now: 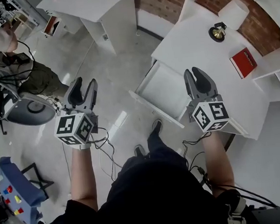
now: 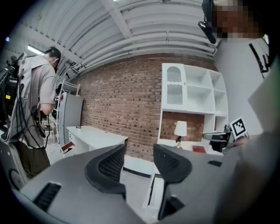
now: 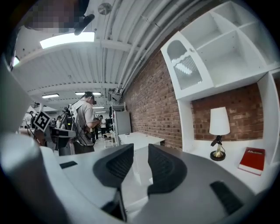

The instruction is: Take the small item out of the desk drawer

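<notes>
Holding left tool [image 1: 84, 85] over floor, jaws standing apart, gripping nothing; hovering right tool [image 1: 194, 75] at open drawer's [image 1: 161, 91] right edge, jaws part-open, empty.

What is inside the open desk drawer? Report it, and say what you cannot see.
The drawer shows only a bare white bottom, with nothing lying on the visible part. The right gripper covers the drawer's right side in the head view, so anything there is hidden.
</notes>
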